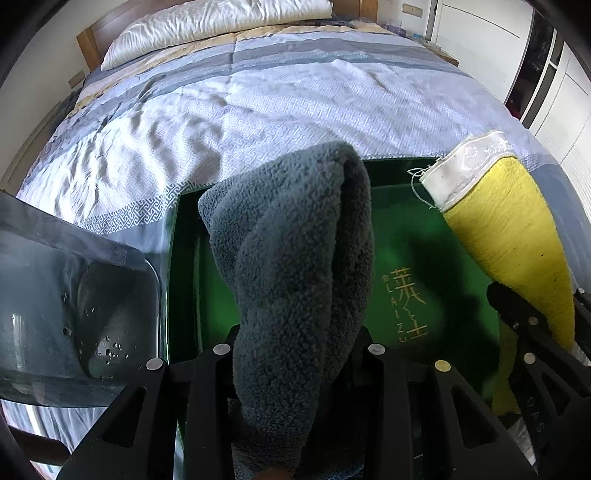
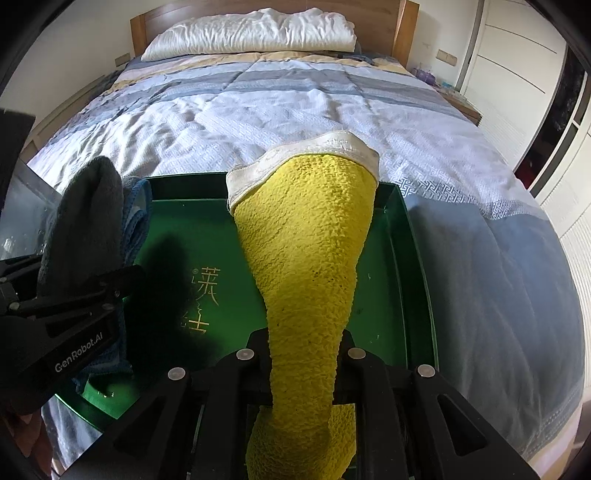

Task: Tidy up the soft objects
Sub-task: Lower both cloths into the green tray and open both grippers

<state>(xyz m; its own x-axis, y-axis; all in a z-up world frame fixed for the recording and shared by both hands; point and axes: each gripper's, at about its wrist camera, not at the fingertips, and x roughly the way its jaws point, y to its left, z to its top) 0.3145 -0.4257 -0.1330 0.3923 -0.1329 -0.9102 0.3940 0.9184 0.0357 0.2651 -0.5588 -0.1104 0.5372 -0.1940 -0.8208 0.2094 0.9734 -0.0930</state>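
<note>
My left gripper (image 1: 295,347) is shut on a grey fluffy towel (image 1: 295,258), which stands up from between the fingers over a green box lid (image 1: 406,236) with gold characters. My right gripper (image 2: 304,343) is shut on a yellow towel (image 2: 310,236) with a white hem, also held above the green box (image 2: 402,258). In the left wrist view the yellow towel (image 1: 509,221) and the right gripper (image 1: 532,317) are at the right. In the right wrist view the grey towel (image 2: 88,214) and the left gripper (image 2: 74,302) are at the left.
The green box lies on a bed with a blue, grey and white quilt (image 1: 258,110). A white pillow (image 2: 251,33) lies at the wooden headboard. A clear grey plastic container (image 1: 74,314) stands left of the box. White wardrobe doors (image 2: 517,74) are on the right.
</note>
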